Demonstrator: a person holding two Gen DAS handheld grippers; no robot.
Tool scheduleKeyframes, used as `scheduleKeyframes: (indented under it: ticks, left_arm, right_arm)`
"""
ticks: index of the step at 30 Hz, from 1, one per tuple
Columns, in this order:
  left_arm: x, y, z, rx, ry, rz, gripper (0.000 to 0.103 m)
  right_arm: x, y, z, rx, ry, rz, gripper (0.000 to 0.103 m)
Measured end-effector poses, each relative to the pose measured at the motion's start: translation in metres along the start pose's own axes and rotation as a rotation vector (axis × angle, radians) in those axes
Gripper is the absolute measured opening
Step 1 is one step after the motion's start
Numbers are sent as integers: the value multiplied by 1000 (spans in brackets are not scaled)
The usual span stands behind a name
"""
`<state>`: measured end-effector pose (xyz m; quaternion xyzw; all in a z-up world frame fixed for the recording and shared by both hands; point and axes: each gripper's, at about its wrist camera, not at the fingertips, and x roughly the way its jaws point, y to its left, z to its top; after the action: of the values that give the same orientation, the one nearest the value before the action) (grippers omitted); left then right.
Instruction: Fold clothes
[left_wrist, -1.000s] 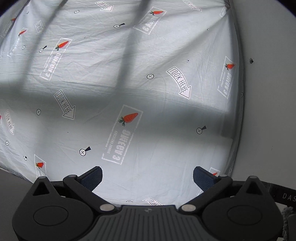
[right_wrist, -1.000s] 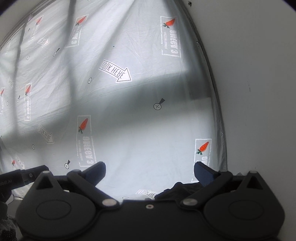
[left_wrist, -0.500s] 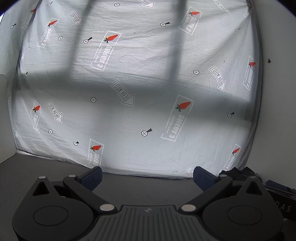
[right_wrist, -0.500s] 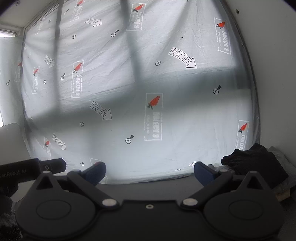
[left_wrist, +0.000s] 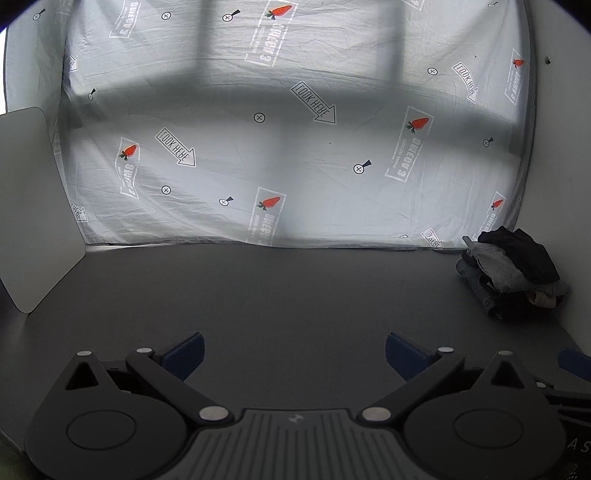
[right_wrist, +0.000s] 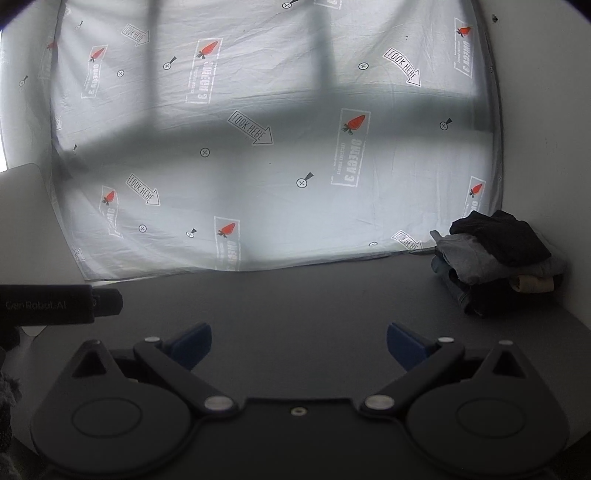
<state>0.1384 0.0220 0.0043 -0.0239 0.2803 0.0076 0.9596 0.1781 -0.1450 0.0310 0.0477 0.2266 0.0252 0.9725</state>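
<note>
Holding nothing, your left gripper (left_wrist: 293, 350) and right gripper (right_wrist: 299, 345) both stand wide apart over the bare dark table (left_wrist: 295, 295). The pile of clothes (right_wrist: 496, 258) sits at the far right corner; whether it is folded, I cannot tell. The sheet (right_wrist: 277, 166) reads "LOOK HERE".

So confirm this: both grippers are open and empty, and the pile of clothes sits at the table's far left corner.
Wrong side. The pile of clothes sits at the far right corner of the table, as both wrist views show. The rest holds: the left gripper and the right gripper are open and empty.
</note>
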Motion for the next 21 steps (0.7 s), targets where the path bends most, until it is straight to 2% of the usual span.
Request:
scheduleKeyframes:
  ticks: [3,9,13,21]
  left_arm:
    - [-15,11,-16,4,33,-27,103]
    - [-36,20,-46,17,81,-29,103]
    - [-39,31,-53,-9,102,-45,103]
    - [-46,39,-59,51,96,-40,103]
  right_arm:
    - [-19,13,-11,11,42,5,103]
    - [-40,30,-35,-48,78,-52,103]
    - [-49,38,-43,-78,84,-64,102]
    - [-51,50,-57,-76,119,-75,102]
